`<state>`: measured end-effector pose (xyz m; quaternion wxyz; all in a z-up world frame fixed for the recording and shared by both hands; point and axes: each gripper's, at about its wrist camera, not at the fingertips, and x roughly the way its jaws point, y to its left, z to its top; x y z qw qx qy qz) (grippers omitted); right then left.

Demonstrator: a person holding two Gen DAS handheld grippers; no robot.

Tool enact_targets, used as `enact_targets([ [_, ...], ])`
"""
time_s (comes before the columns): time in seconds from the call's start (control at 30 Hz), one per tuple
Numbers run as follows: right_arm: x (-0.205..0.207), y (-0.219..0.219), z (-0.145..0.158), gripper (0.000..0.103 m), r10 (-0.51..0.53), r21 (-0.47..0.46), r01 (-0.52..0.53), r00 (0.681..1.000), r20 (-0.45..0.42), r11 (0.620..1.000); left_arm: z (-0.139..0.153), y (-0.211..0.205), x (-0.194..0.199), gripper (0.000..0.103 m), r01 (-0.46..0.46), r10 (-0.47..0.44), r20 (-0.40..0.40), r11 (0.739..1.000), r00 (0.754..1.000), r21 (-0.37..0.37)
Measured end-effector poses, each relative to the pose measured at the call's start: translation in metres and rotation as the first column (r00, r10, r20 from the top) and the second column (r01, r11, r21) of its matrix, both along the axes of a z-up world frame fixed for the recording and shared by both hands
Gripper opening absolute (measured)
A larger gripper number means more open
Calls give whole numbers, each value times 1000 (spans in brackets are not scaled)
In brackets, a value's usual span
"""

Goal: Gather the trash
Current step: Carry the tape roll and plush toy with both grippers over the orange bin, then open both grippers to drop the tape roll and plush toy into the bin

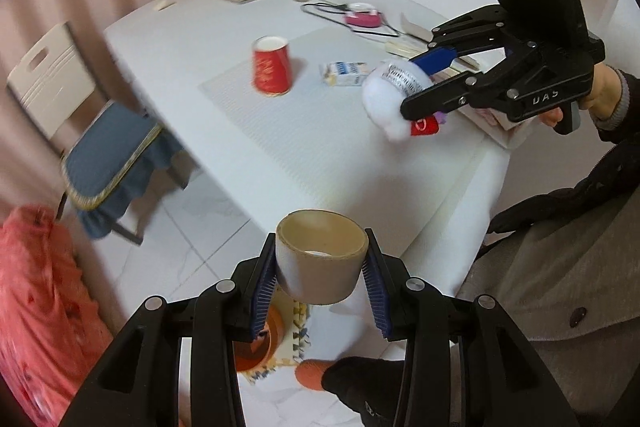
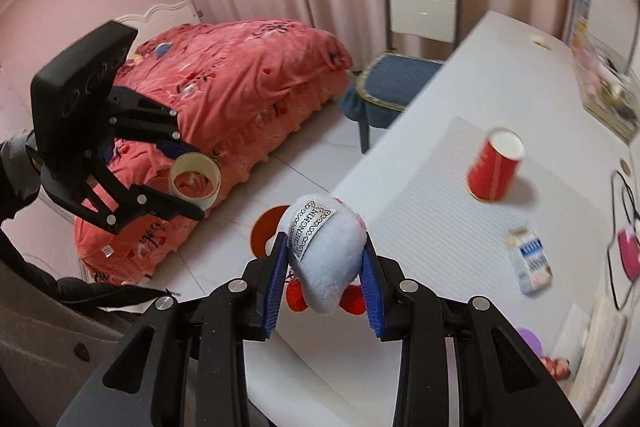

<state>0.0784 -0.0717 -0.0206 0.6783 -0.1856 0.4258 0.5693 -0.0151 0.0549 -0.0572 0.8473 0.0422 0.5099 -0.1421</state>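
Your left gripper point(image 1: 322, 277) is held out past the table's near edge, above the floor, its jaws closed partway onto an empty tape roll point(image 1: 322, 259) pinched on two sides by the ribbed blue pads point(image 1: 262, 297). The roll is a short, smooth cardboard ring, tan inside and paler outside, its open end tipped up toward the camera; the right wrist view shows the same roll point(image 2: 195, 181) in front of a bed with a wrinkled coral-red quilt point(image 2: 240, 83). Your right gripper point(image 2: 325, 267) is raised over the white table point(image 1: 180, 39), and your hand point(image 1: 560, 109) wraps its black handle. Its jaws are closed partway on a plush toy point(image 2: 326, 255), a soft, fuzzy, rounded white body with a woven silver label and small red tufts underneath. On the table's ribbed white mat point(image 1: 280, 131) a red paper cup point(image 1: 271, 71) stands upside down, wide mouth down on the mat, white base up, and a small blue-and-white carton point(image 1: 344, 73) lies flat just beside it. A pink tape dispenser point(image 1: 362, 17) sits farther back, and a chair with a white back and blue cushion point(image 1: 108, 155) stands at the table's far side.
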Motion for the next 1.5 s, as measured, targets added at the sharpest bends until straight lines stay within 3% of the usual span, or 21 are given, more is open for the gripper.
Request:
enact_targets([
  [0.33,-46,71,3,35,170,-6,-170,985,0,985,-7,40,-45,43,-158,158,-4,987,987,-29],
  [0.73,-92,173,-11,35,318,-5,-318,947,-38,948,-30,102,-78,43,-308,306,-40,950,951,-58],
  [1.07,-113,258,-56,35,361,-37,-364,930,-76,931,-70,161,-81,43,-369,362,-79,923,929,-106],
  [1.33,-114,298,-108,35,331,-83,-339,939,-98,937,-110,194,-78,43,-394,379,-119,907,918,-149],
  [1.5,-113,316,-143,35,320,-123,-331,942,-101,936,-131,204,-73,43,-379,357,-149,911,922,-162],
])
